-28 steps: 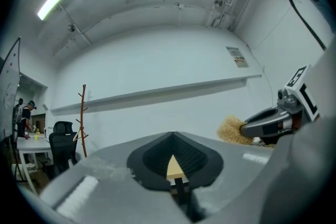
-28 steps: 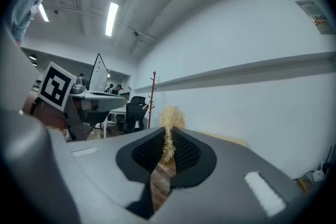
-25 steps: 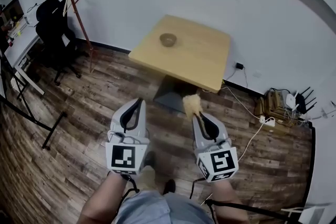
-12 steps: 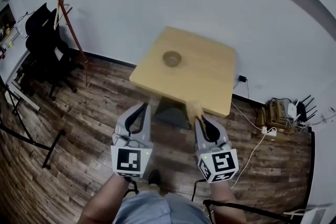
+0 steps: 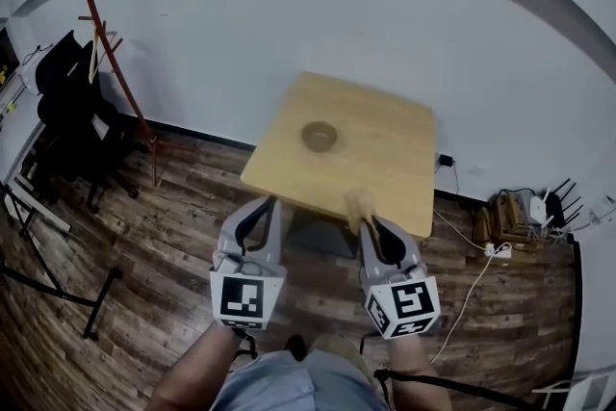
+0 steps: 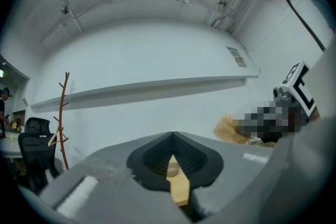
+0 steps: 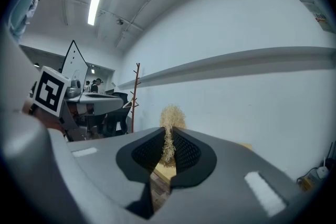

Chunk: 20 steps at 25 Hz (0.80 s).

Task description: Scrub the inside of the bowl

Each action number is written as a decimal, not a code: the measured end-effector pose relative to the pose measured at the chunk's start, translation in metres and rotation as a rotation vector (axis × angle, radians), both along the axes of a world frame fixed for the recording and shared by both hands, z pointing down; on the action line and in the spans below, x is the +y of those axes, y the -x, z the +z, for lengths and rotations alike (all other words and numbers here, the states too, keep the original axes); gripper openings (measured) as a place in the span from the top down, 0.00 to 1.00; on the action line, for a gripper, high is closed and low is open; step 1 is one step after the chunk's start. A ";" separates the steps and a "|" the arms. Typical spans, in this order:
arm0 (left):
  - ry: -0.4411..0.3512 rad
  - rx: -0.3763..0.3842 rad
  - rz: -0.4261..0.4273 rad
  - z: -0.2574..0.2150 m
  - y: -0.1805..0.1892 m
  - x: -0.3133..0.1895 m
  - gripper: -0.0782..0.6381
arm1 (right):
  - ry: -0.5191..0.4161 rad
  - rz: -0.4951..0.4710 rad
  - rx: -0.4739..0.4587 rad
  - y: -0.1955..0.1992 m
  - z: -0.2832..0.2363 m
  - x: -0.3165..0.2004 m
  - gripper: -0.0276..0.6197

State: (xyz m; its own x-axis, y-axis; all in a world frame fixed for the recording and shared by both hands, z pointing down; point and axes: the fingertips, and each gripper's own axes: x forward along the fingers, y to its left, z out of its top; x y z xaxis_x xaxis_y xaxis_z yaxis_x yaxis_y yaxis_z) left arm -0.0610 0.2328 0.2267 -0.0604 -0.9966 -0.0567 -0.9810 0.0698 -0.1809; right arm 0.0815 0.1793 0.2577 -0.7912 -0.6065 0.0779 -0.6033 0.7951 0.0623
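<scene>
One round brown bowl sat mid light-wood square table, well beyond both | left gripper closed, empty | right gripper clamped straw scrubber.

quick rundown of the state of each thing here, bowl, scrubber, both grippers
bowl: upright on the table, nothing touching it, inside too small to tell
straw scrubber: clamped, tuft sticking out past the jaws
right hand-held gripper: shut on the straw scrubber
left hand-held gripper: shut, nothing between its jaws
</scene>
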 end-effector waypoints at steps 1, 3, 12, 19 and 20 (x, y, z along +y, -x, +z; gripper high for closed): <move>0.003 -0.004 0.005 0.002 0.003 -0.002 0.86 | 0.002 0.004 0.000 0.002 0.001 -0.002 0.90; 0.015 -0.005 0.010 0.007 0.007 -0.007 0.86 | 0.011 0.010 0.000 0.006 0.004 -0.008 0.90; 0.078 0.035 0.023 0.033 0.021 -0.050 0.86 | 0.047 0.031 0.012 0.016 0.021 -0.044 0.90; 0.106 -0.028 0.035 0.042 0.046 -0.112 0.86 | 0.097 0.041 0.007 0.040 0.042 -0.105 0.90; 0.112 -0.041 0.038 0.043 0.052 -0.123 0.86 | 0.101 0.041 0.005 0.045 0.043 -0.114 0.90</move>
State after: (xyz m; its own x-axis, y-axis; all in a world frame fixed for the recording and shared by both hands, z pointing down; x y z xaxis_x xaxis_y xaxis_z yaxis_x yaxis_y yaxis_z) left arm -0.1127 0.1102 0.2700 -0.0224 -0.9983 0.0533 -0.9742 0.0098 -0.2253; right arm 0.0366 0.0651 0.3002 -0.7651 -0.6276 0.1441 -0.6357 0.7718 -0.0140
